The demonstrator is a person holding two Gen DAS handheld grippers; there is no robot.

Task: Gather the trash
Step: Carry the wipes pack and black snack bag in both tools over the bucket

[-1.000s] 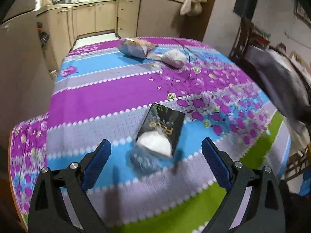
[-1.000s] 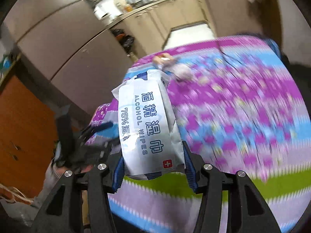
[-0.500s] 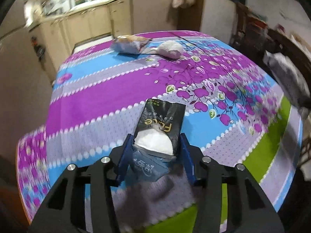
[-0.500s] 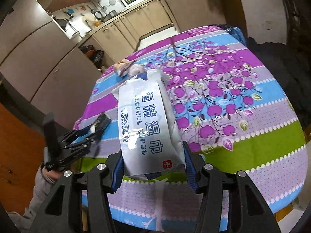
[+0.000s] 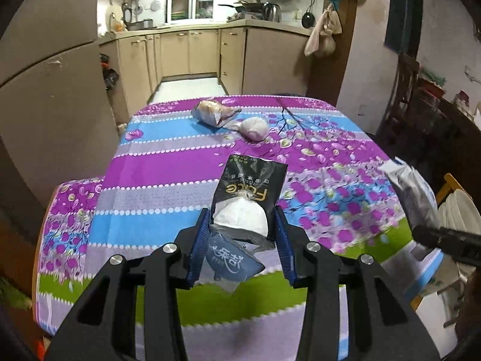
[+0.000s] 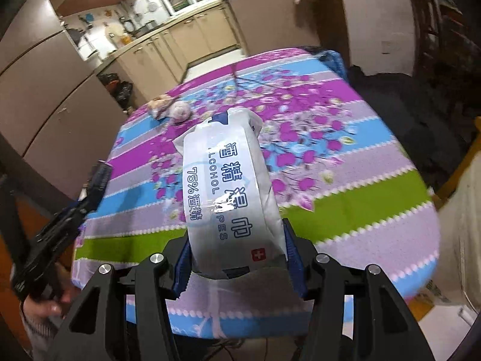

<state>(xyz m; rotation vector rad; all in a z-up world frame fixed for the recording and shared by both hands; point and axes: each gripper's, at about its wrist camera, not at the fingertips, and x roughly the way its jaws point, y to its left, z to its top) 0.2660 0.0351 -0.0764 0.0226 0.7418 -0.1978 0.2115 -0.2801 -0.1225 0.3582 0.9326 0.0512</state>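
Observation:
My left gripper (image 5: 242, 225) is shut on a black tissue pack (image 5: 249, 192) with white tissue showing and a blue wrapper (image 5: 231, 263) hanging under it, held above the table's near edge. My right gripper (image 6: 237, 240) is shut on a white alcohol wipes pack (image 6: 231, 186), lifted over the table; this pack also shows at the right of the left wrist view (image 5: 412, 189). A crumpled snack bag (image 5: 215, 112) and a white tissue ball (image 5: 255, 128) lie at the far end of the table, also in the right wrist view (image 6: 180, 110).
The table wears a purple, blue and green striped floral cloth (image 5: 168, 162). A tall beige fridge (image 5: 54, 96) stands left of it, kitchen cabinets (image 5: 186, 51) behind. A chair (image 5: 451, 192) stands at the right. The left gripper shows in the right wrist view (image 6: 60, 225).
My left gripper closed on the black tissue pack and blue wrapper and lifted them off the table. My right gripper kept hold of the wipes pack while shifting its view.

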